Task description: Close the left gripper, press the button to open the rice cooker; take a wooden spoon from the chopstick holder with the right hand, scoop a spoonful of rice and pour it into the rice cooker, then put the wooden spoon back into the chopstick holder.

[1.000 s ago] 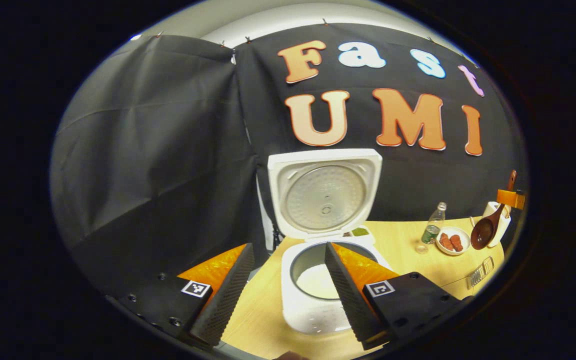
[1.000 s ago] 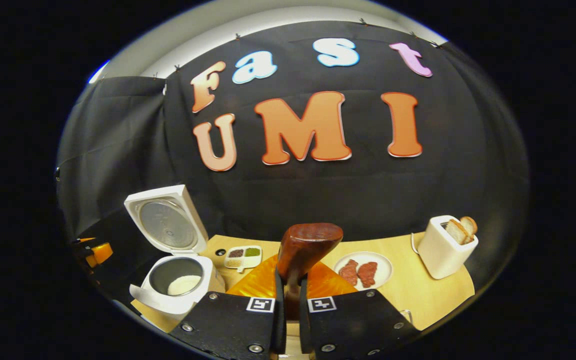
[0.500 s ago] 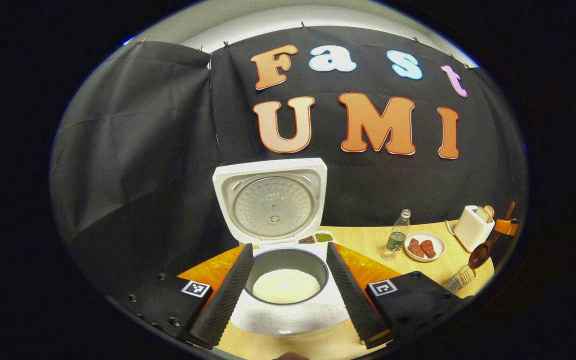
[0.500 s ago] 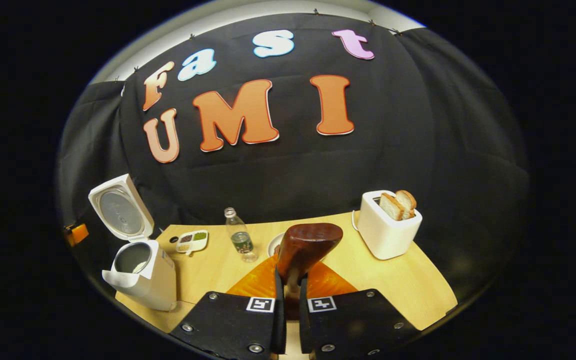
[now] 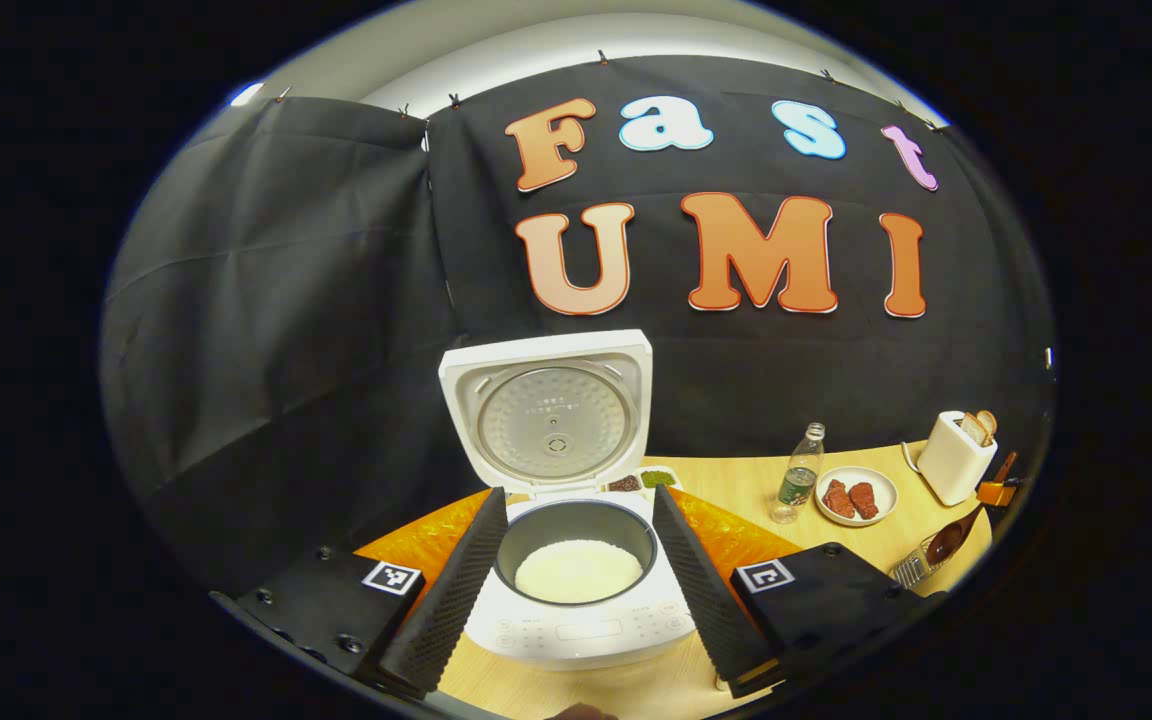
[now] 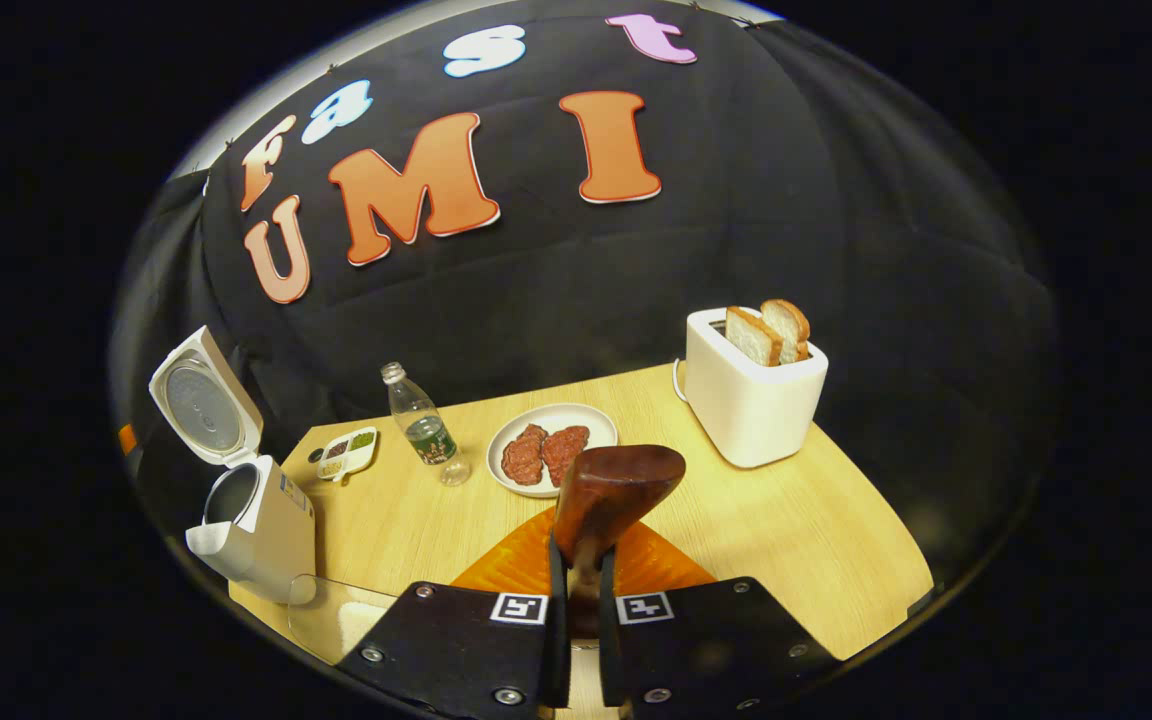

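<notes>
The right gripper (image 6: 576, 560) has its fingers clamped on the wooden spoon (image 6: 611, 490); the rice cooker (image 6: 256, 525) sits far left. The left gripper (image 5: 576, 590) has its fingers apart.

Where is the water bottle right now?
In the right gripper view the bottle stands on the table, between the small sauce dish on its left and the plate of meat on its right.

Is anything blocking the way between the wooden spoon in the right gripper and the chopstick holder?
Nothing visible does. In the left gripper view the brown wooden spoon, clamped in the right gripper, hangs right by the wire chopstick holder at the table's edge, no object between them.
</notes>
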Available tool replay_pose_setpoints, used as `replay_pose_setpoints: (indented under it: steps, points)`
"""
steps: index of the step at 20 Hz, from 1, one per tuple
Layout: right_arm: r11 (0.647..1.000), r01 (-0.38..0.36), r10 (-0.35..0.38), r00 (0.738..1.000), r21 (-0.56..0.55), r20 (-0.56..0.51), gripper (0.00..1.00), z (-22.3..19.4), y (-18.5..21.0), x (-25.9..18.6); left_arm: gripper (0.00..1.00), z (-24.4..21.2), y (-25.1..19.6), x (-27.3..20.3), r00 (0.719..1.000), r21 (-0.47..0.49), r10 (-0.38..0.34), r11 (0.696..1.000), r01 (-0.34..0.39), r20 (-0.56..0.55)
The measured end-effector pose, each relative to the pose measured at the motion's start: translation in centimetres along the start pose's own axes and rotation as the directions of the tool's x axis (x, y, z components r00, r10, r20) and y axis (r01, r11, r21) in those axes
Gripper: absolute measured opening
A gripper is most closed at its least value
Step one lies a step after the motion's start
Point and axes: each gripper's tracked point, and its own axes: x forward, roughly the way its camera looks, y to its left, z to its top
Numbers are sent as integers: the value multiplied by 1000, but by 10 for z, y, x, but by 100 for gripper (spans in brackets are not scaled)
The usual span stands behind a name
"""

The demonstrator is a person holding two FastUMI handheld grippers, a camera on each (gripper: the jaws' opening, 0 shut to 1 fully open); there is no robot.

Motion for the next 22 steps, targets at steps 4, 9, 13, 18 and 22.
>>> replay_pose_setpoints:
  steps: [4,9,13,18,22]
  points:
    - [1000,-19,19,999,7,-40,11,-22,0,11,97,1,27,-5,997,-48,70,996,-71,-29]
    - [995,-38,45,996,88,-74,13,-34,-5,30,97,25,70,-4,987,-106,159,981,-160,-16]
    - [995,4,11,989,98,-147,18,-48,-23,29,100,47,92,16,982,-172,188,967,-188,-20]
    - [993,96,-89,992,67,-93,42,-30,-50,8,96,50,100,61,982,-243,171,952,-185,-78]
    - [978,201,-198,979,53,-49,60,-8,-78,-23,96,74,86,100,992,-254,97,961,-114,-78]
